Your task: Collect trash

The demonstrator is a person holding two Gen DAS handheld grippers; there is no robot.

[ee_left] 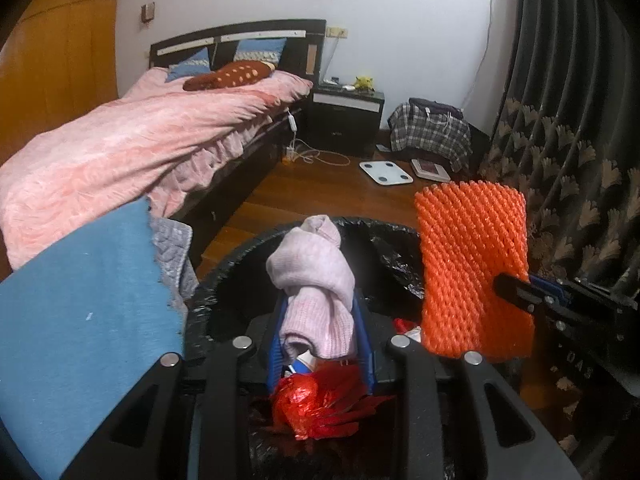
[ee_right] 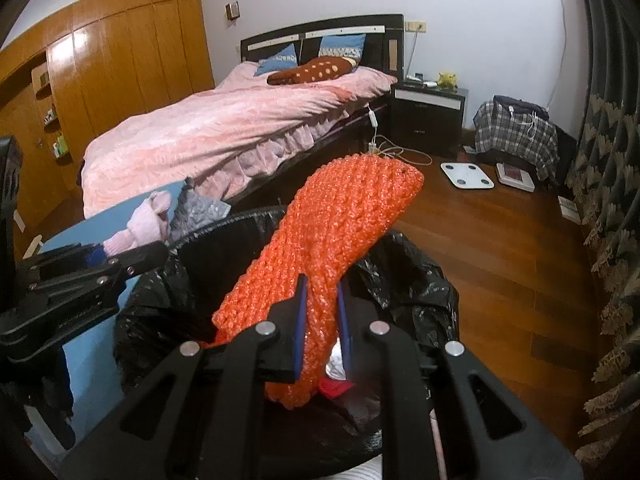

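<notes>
My left gripper (ee_left: 320, 320) is shut on a rolled pale pink sock (ee_left: 316, 280), which it holds over the trash bin with its black bag (ee_left: 224, 280). Red foil wrapping (ee_left: 316, 404) lies inside the bin below it. The right gripper (ee_right: 322, 292) is shut on an orange foam net sleeve (ee_right: 340, 232), also above the bin (ee_right: 408, 280). That sleeve (ee_left: 472, 264) and the right gripper's fingers (ee_left: 516, 292) show at the right of the left wrist view. In the right wrist view the left gripper's fingers (ee_right: 140, 256) and the pink sock (ee_right: 144, 224) appear at the left.
A bed with a pink cover (ee_left: 132, 148) and a blue cloth (ee_left: 80, 320) stand left of the bin. A black nightstand (ee_left: 346, 116), cables, a white scale (ee_left: 385, 172) and a plaid bag (ee_left: 432, 132) lie on the wooden floor beyond. Dark curtains (ee_left: 568, 140) hang at the right.
</notes>
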